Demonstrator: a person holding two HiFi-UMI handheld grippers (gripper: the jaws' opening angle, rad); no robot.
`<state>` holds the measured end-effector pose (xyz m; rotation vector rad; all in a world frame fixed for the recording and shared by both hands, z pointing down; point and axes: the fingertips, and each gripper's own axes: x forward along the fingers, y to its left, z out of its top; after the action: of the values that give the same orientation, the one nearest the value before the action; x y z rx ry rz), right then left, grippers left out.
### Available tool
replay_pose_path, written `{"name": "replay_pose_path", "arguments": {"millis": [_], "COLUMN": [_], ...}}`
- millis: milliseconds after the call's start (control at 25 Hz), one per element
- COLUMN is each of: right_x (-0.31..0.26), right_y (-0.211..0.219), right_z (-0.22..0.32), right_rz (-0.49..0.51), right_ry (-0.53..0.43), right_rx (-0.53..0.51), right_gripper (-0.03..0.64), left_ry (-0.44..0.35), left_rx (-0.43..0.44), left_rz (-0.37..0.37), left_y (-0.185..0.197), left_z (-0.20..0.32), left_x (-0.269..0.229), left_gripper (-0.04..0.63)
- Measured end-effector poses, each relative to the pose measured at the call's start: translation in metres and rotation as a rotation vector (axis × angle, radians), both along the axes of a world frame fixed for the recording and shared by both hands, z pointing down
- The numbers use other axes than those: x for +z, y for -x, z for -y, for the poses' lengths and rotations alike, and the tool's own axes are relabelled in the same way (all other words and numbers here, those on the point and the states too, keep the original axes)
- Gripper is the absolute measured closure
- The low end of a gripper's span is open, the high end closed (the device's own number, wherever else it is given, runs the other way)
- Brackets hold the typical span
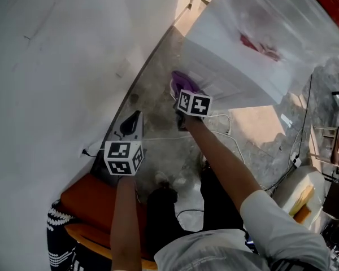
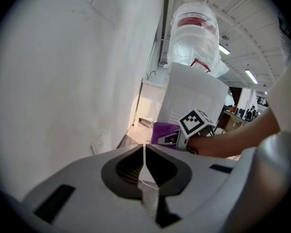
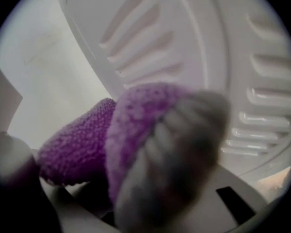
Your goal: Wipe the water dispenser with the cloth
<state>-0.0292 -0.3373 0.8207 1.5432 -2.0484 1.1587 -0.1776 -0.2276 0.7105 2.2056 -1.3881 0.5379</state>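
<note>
Where the right gripper (image 1: 184, 97) meets the white water dispenser (image 1: 237, 66), its jaws are clamped on the purple cloth (image 3: 82, 149), which lies against the ribbed side panel (louvred slots run across it). The left gripper (image 2: 144, 154) hangs to the left, near the white wall (image 1: 56, 66), its jaws closed together on nothing. A clear bottle (image 2: 194, 33) tops the dispenser.
</note>
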Motion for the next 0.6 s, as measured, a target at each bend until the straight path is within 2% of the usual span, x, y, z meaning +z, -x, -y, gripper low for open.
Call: {"name": "replay_pose_path", "arguments": {"millis": [200,600], "right_x": [-0.003,0.0], "right_y": [-0.037,-0.135], "right_z": [-0.011,-0.07], "right_rz": [0.018,-0.077], "right_ry": [-0.037,-0.004], "right_rx": [0.083,0.175], "right_gripper": [0.549,0.549], "left_ry": [0.0,-0.011], "left_rx": [0.018,0.093], "left_rz": [-0.018,-0.043], "left_y": [-0.016,-0.068], "left_z": [-0.003,-0.007], "left_x": [0.004,0.006], "left_gripper": [0.571,0.571]}}
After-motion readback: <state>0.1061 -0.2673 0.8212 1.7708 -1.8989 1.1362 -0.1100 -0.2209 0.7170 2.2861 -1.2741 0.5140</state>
